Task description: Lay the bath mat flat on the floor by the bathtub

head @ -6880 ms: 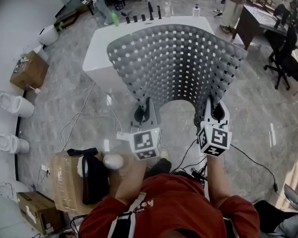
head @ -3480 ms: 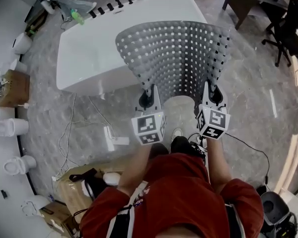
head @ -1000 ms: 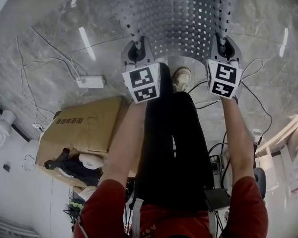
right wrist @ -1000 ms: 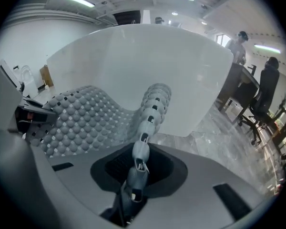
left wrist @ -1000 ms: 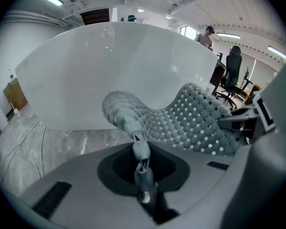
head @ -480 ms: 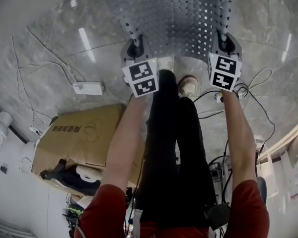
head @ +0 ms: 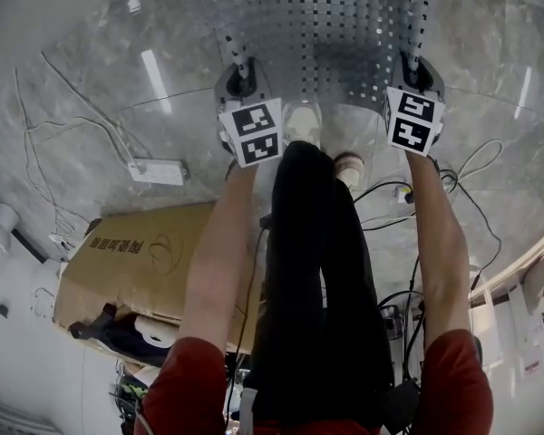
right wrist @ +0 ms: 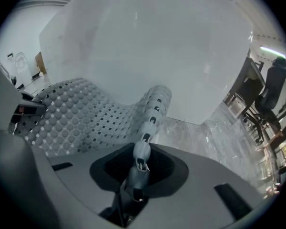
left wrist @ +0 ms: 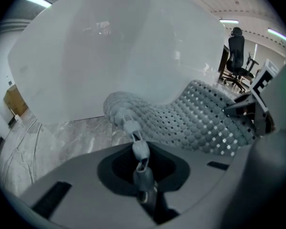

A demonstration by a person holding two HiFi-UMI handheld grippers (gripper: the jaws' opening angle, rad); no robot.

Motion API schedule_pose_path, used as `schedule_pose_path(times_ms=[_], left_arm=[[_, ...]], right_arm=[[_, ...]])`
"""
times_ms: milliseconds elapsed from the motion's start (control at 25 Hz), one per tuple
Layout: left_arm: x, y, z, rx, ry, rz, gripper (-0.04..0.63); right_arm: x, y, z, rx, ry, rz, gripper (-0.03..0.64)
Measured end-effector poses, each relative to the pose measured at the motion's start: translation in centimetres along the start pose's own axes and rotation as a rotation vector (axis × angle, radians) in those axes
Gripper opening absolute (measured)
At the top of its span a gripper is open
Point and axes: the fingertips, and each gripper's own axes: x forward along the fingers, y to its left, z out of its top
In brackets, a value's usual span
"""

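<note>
Bath mat (head: 331, 25) is now lowered from chest height onto the floor (head: 118, 89) beside the bathtub (left wrist: 109, 56); only its near corners stay raised. Left gripper (head: 240, 78) pinches one corner narrowly. Right gripper (head: 415, 72) jaws are opening with the other corner between them, so release appears to be starting.

Cardboard box (head: 136, 261) lower left; white power strip (head: 158, 171) near it; black office chair (left wrist: 236, 56) distant.

bath mat (head: 326, 25): between bathtub (left wrist: 109, 56) and shoes (head: 304, 123) | power strip (head: 154, 171): left of mat | cardboard box (head: 145, 261): behind strip
</note>
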Motion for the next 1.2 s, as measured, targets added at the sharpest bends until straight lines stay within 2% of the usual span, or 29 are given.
schedule_pose_path(times_ms=[200,520,960,1200], left_arm=[[2.0,0.7,-1.7,0.044,0.015,0.025,0.046],[5.0,2.2,-3.5,0.021,0.037,0.062,0.046],[8.0,3.3,-5.9,0.053,0.086,0.114,0.049],[9.2,4.1,-7.0,-0.005,0.118,0.135,0.058]], right_arm=[[2.1,0.6,-1.3,-0.02,0.0,0.006,0.089],[5.2,0.1,-2.0,-0.036,0.001,-0.005,0.094],[8.6,-1.8,-4.7,0.029,0.071,-0.024,0.129],[9.4,-2.3,-5.4,0.041,0.081,-0.034,0.158]])
